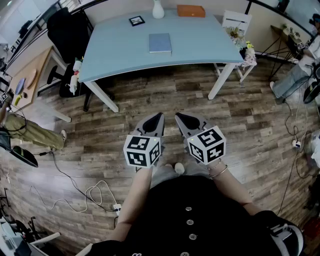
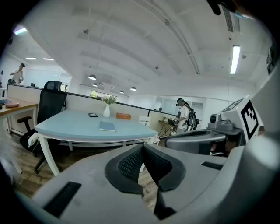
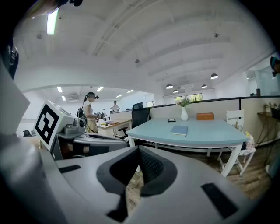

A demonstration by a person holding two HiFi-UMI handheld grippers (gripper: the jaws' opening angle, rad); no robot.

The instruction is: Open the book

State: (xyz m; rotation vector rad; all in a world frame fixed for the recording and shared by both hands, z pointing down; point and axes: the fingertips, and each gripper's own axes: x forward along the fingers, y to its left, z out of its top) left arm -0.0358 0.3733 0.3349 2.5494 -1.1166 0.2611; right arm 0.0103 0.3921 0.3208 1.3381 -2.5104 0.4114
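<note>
book (image 1: 160, 43): closed, flat on table (image 1: 110, 55), 12 o'clock, well apart from both claws | left gripper (image 1: 156, 120): clenched, empty | right gripper (image 1: 181, 120): clenched, empty | both held low, side by side, aimed tableward, likely readying the approach | opening not yet begun

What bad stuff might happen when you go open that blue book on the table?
The left tongs and right tongs are shut, so they must open before pinching the cover. The book lies flat and closed, so they may just slide it across the table instead of lifting the cover. Reaching too far might knock the white vase behind it.
</note>
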